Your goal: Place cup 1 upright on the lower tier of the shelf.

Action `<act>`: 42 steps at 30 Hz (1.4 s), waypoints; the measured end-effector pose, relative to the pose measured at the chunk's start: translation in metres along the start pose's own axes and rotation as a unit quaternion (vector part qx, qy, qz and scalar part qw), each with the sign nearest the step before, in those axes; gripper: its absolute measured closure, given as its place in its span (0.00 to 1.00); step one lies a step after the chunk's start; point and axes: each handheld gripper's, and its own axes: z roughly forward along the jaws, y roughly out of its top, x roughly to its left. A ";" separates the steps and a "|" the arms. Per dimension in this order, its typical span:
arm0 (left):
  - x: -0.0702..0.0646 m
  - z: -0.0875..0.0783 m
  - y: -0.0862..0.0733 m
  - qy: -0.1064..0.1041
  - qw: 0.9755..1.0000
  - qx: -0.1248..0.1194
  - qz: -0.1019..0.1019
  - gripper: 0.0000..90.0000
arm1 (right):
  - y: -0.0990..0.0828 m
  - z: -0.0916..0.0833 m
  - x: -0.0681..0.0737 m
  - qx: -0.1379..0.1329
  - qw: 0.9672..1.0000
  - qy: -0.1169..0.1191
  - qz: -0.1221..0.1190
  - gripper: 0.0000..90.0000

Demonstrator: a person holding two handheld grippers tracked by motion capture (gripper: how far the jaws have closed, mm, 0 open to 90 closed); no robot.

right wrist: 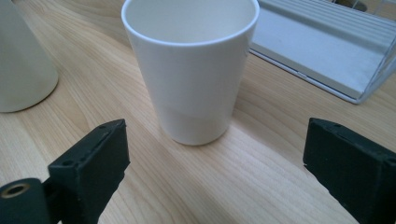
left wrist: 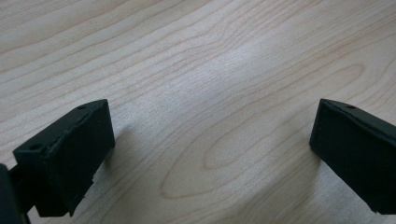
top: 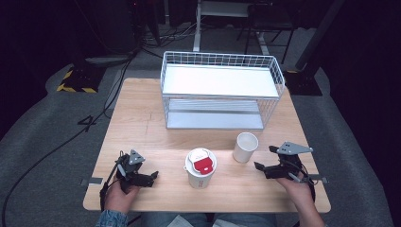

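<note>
Both jaws spread wide: left gripper (top: 152,177) over bare table (left wrist: 210,70); right gripper (top: 265,159) facing upright white cup (right wrist: 191,65), wire rack (top: 220,90) behind, lidded cup (top: 201,168) central from above

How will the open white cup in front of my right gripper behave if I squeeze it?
The white cup looks empty, so probably light. Its walls seem smooth and taper downward, so it may slip upward between the right gripper's jaws. The narrow base suggests a sideways nudge could tip it.

Bare table (top: 142,127) lies left; lidded cup (top: 201,168) and white cup (top: 246,147) block centre.
</note>
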 end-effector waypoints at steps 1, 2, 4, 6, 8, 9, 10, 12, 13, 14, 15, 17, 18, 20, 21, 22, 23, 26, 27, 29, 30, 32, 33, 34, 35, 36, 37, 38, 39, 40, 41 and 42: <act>0.000 0.000 0.000 0.000 1.000 0.000 0.000 0.01 | 0.001 0.001 0.001 -0.002 1.000 0.001 -0.001 0.08; 0.000 0.000 0.000 0.000 1.000 0.000 0.000 0.01 | 0.002 0.003 0.001 -0.002 1.000 0.001 -0.003 0.08; 0.000 0.000 0.000 0.000 1.000 0.000 0.000 0.01 | 0.003 0.004 0.001 -0.004 1.000 0.001 -0.004 0.08; 0.000 0.000 0.000 0.000 1.000 0.000 0.000 0.01 | 0.005 0.010 0.001 -0.007 1.000 -0.004 -0.004 0.08; 0.000 0.000 0.000 0.000 1.000 0.000 0.000 0.01 | 0.006 0.014 0.001 -0.013 1.000 -0.006 -0.004 0.08; 0.000 0.000 0.000 0.000 1.000 0.000 0.000 0.01 | 0.006 0.014 0.001 -0.013 1.000 -0.006 -0.004 0.08; 0.000 0.000 0.000 0.000 1.000 0.000 0.000 0.01 | 0.007 0.018 0.002 -0.018 1.000 -0.011 -0.005 0.08; 0.000 0.000 0.000 0.000 1.000 0.000 0.000 0.01 | 0.007 0.023 0.003 -0.020 1.000 -0.011 -0.005 0.08; 0.000 0.000 0.000 0.000 1.000 0.000 0.000 0.01 | 0.008 0.025 0.003 -0.020 1.000 -0.011 -0.005 0.08; 0.000 0.000 0.000 0.000 1.000 0.000 0.000 0.01 | 0.008 0.027 0.004 -0.020 1.000 -0.012 -0.006 0.08; 0.000 0.000 0.000 0.000 1.000 0.000 0.000 0.01 | 0.008 0.027 0.004 -0.020 1.000 -0.012 -0.006 0.08; 0.000 0.000 0.000 0.000 1.000 0.000 0.000 0.01 | 0.008 0.034 0.004 -0.019 1.000 -0.014 -0.007 0.08; 0.000 0.000 0.000 0.000 1.000 0.000 0.000 0.01 | 0.008 0.037 0.004 -0.020 1.000 -0.013 -0.006 0.08; 0.000 0.000 0.000 0.000 1.000 0.000 0.000 0.01 | 0.007 0.041 0.004 -0.016 1.000 -0.015 -0.007 0.07; 0.000 0.000 0.000 0.000 1.000 0.000 0.000 0.01 | 0.007 0.043 0.004 -0.015 1.000 -0.015 -0.005 0.07; 0.000 0.000 0.000 0.000 1.000 0.000 0.000 0.01 | 0.006 0.046 0.005 -0.014 1.000 -0.013 -0.005 0.07; 0.000 0.000 0.000 0.000 1.000 0.000 0.000 0.01 | 0.006 0.046 0.005 -0.014 1.000 -0.013 -0.005 0.07; 0.000 0.000 0.000 0.000 1.000 0.000 0.000 0.01 | 0.006 0.052 0.007 -0.013 1.000 -0.007 -0.006 0.08; 0.000 0.000 0.000 0.000 1.000 0.000 0.000 0.01 | 0.006 0.052 0.007 -0.013 1.000 -0.007 -0.006 0.08; 0.000 0.000 0.000 0.000 1.000 0.000 0.000 0.01 | 0.006 0.056 0.008 -0.017 1.000 -0.005 -0.007 0.08; 0.000 0.000 0.000 0.000 1.000 0.000 0.000 0.01 | 0.005 0.059 0.009 -0.023 1.000 0.000 -0.001 0.09; 0.000 0.000 0.000 0.000 1.000 0.000 0.000 0.01 | 0.004 0.062 0.008 -0.027 1.000 0.002 0.003 0.09; 0.000 0.000 0.000 0.000 1.000 0.000 0.000 0.01 | 0.004 0.062 0.008 -0.027 1.000 0.002 0.003 0.09; 0.000 0.000 0.000 0.000 1.000 0.000 0.000 0.01 | 0.003 0.064 0.009 -0.031 0.999 0.004 0.006 0.10; 0.000 0.000 0.000 0.000 1.000 0.000 0.000 0.01 | 0.003 0.064 0.009 -0.031 0.999 0.004 0.006 0.10; 0.000 0.000 0.000 0.000 1.000 0.000 0.000 0.01 | 0.003 0.065 0.010 -0.035 0.999 0.002 0.005 0.11; 0.000 0.000 0.000 0.000 1.000 0.000 0.000 0.01 | 0.003 0.065 0.010 -0.035 0.999 0.002 0.005 0.11; 0.000 0.000 0.000 0.000 1.000 0.000 0.000 0.01 | 0.002 0.067 0.010 -0.038 0.999 -0.001 0.003 0.12; 0.000 0.000 0.000 0.000 1.000 0.000 0.000 0.01 | 0.002 0.067 0.010 -0.038 0.999 -0.001 0.003 0.12; 0.000 0.000 0.000 0.000 1.000 0.000 0.000 0.01 | 0.001 0.069 0.011 -0.041 0.999 -0.002 0.001 0.13; 0.000 0.000 0.000 0.000 1.000 0.000 0.000 0.01 | 0.001 0.069 0.011 -0.041 0.999 -0.002 0.001 0.13; 0.000 0.000 0.000 0.000 1.000 0.000 0.000 0.01 | 0.000 0.070 0.011 -0.044 0.999 -0.001 0.003 0.14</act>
